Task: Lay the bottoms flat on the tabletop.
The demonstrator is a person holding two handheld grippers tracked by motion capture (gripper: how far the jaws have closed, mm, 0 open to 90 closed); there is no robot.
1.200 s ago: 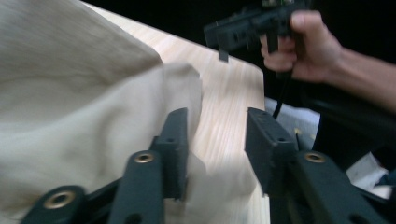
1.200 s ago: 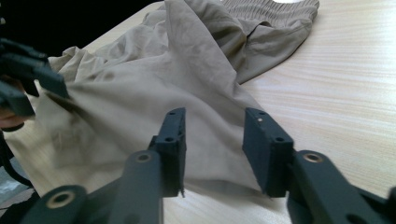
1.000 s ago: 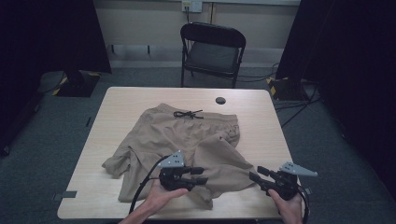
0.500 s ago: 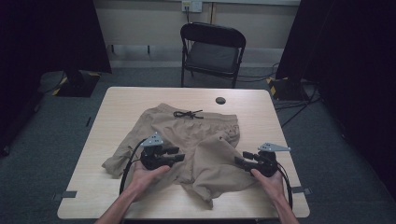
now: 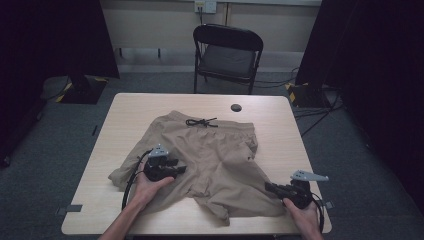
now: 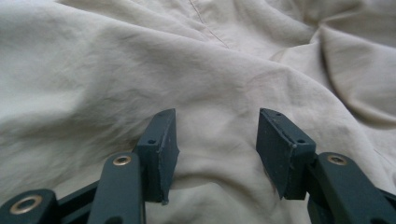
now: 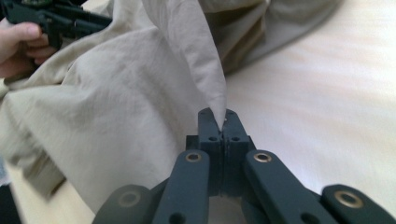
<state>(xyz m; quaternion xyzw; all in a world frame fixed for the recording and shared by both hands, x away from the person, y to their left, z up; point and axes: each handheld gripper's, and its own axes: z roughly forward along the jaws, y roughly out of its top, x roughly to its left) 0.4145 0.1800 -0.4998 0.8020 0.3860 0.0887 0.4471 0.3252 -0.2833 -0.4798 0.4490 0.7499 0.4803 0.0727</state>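
Khaki shorts [image 5: 210,160] are lying crumpled at the middle of the table [image 5: 125,110], waistband towards the far edge; right gripper [image 7: 218,122] is pinching a hem corner, jaws having just been closing, now clamped tight on the fabric; left gripper [image 6: 215,140] is hovering low over the other leg, jaws having just been opening, parted, cloth below but nothing pinched. Step in hand, as judged: securing two corners for spreading or folding; next move is calling for the left jaws to be taking a fold of fabric.
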